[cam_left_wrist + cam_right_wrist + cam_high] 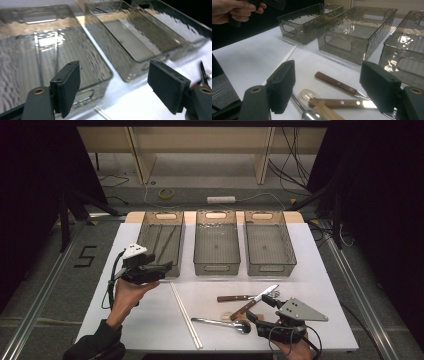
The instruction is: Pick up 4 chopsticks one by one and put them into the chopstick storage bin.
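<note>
- My left claw [167, 266] hangs at centre left of the high view, jaws wide apart with nothing between them, over the near end of the left bin [148, 231].
- My right claw [257, 312], lower right, also gapes empty; two wooden-handled knives [245, 298] and a spoon [220, 322] lie just before it.
- White chopsticks [186, 315] lie at lower centre.
- Bins: smoky clear plastic, rippled walls; chopsticks inside the left one.
- White tabletop [310, 270]; grey floor, cables beyond.
</note>
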`<act>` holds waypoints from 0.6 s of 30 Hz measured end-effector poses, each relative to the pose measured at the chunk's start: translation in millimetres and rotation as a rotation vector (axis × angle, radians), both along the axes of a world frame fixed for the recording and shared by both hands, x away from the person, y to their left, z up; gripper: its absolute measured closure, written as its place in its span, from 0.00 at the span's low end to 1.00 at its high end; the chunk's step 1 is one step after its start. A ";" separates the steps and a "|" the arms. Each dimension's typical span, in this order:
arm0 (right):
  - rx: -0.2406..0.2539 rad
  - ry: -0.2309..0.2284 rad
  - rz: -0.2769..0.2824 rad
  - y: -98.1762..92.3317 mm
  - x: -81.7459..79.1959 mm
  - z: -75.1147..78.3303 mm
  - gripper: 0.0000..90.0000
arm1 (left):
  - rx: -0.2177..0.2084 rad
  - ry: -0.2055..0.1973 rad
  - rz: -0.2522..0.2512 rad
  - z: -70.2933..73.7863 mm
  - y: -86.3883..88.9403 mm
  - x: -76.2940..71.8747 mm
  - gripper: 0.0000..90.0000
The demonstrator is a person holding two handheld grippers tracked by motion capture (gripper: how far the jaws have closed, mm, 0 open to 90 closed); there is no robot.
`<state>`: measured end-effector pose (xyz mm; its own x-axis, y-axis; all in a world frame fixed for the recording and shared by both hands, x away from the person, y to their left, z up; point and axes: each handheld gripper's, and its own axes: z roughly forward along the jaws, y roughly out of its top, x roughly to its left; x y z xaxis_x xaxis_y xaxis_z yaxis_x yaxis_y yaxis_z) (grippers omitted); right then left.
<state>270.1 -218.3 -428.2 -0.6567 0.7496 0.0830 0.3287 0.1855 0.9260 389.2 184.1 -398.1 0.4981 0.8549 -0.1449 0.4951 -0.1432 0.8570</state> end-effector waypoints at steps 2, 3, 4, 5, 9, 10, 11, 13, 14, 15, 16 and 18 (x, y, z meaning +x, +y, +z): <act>0.002 0.001 0.000 -0.7 0.2 -0.1 0.33 | 0.024 0.003 -0.036 -1.9 -4.0 -2.1 0.29; 0.003 0.001 0.000 -1.1 0.2 0.0 0.33 | 0.035 0.008 -0.055 -3.0 -5.7 -2.8 0.29; 0.003 0.001 0.000 -1.3 0.2 0.0 0.33 | 0.049 0.008 -0.067 -4.0 -7.3 -3.5 0.29; 0.005 0.001 -0.001 -1.4 0.2 -0.1 0.33 | 0.057 0.010 -0.079 -4.7 -9.3 -4.3 0.29; 0.008 0.001 0.001 -2.4 0.1 0.1 0.33 | 0.106 0.019 -0.129 -5.7 -15.5 -7.5 0.29; 0.008 0.000 0.002 -2.8 0.2 0.2 0.33 | 0.118 0.024 -0.143 -5.8 -16.5 -8.5 0.29; 0.008 -0.001 0.001 -3.1 0.4 0.2 0.33 | 0.125 0.025 -0.154 -6.2 -17.5 -9.5 0.29; 0.007 0.000 0.000 -3.5 0.4 0.3 0.33 | 0.139 0.029 -0.173 -7.0 -20.3 -11.4 0.29; 0.008 0.000 0.001 -3.5 0.4 0.3 0.33 | 0.151 0.030 -0.187 -7.3 -21.7 -12.3 0.29; 0.008 0.000 0.002 -3.5 0.4 0.2 0.33 | 0.157 0.032 -0.196 -7.9 -23.2 -13.1 0.29; 0.007 0.001 0.003 -3.4 0.3 0.2 0.33 | 0.164 0.035 -0.206 -8.1 -24.4 -13.9 0.29; 0.008 0.000 0.004 -3.0 0.2 0.2 0.33 | 0.184 0.039 -0.235 -8.7 -27.1 -15.5 0.29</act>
<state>270.3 -221.4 -428.0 -0.6599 0.7460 0.0895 0.3283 0.1791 0.9274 373.8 157.0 -406.8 0.6825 0.7306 -0.0216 0.4623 -0.4085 0.7870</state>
